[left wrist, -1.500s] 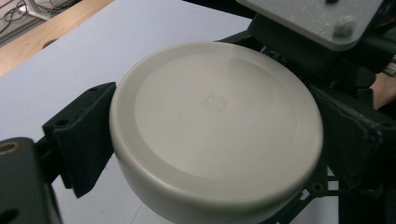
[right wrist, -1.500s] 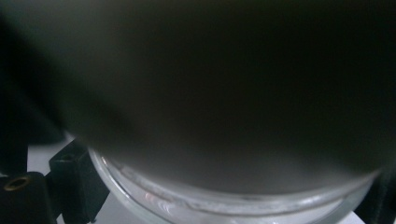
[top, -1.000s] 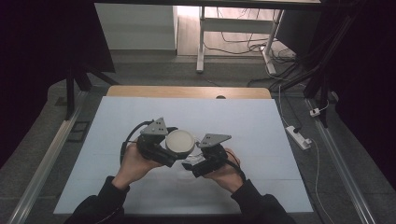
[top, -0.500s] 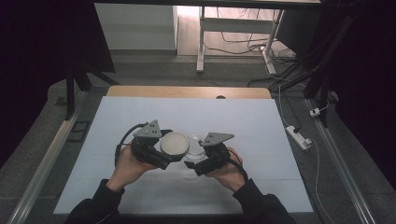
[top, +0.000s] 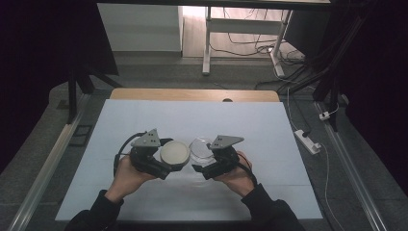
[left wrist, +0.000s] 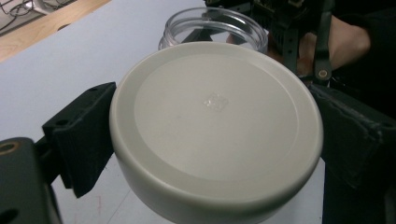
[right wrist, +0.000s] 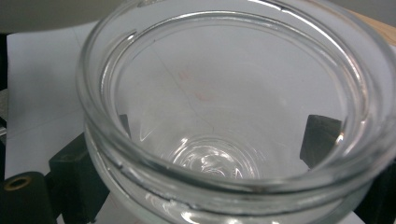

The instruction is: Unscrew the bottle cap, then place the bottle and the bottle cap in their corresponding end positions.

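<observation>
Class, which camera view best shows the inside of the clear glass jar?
The right gripper view: the glass jar opens toward the lens, its base visible. The high view shows it small; the left gripper view shows its rim behind the white lid.

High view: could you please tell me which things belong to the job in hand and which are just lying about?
In the job:
- white lid, clamped in the left gripper
- clear glass jar, open and empty, held by the right gripper

Lying about:
- power strip on the floor
- white-framed stand beyond the table
</observation>
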Demonstrator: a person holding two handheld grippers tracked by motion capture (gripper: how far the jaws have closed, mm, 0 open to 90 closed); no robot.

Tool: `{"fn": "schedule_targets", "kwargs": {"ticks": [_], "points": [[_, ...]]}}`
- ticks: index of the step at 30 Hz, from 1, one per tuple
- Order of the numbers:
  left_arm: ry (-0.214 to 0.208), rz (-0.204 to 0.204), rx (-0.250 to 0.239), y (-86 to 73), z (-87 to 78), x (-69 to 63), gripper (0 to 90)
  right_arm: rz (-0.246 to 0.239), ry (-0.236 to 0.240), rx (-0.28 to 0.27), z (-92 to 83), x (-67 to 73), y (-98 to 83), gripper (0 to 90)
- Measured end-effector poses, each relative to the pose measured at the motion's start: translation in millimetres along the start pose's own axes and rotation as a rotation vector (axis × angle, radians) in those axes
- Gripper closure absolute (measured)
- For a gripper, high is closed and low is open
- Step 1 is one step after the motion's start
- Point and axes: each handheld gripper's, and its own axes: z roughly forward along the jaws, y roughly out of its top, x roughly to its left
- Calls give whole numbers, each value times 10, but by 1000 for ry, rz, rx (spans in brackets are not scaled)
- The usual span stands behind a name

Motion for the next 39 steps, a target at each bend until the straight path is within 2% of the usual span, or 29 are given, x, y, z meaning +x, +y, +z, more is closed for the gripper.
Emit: {"fn": "schedule_targets", "kwargs": {"ticks": [11,19,26,39], "points": [[-34,-6,-7,-127,53,-65,83,7,-16,-2,-29,-47,-5,70],[-56,1,3,-197,126,-139,83,15,-29,-5,-52,-93,-11,70],[-72,-2,11,-257,206,-152,83,27,-41,-10,-36,-145,11,70],[-112,29,37,-338,397,-196,83,37,-77,-16,-4,-279,32,70]]}}
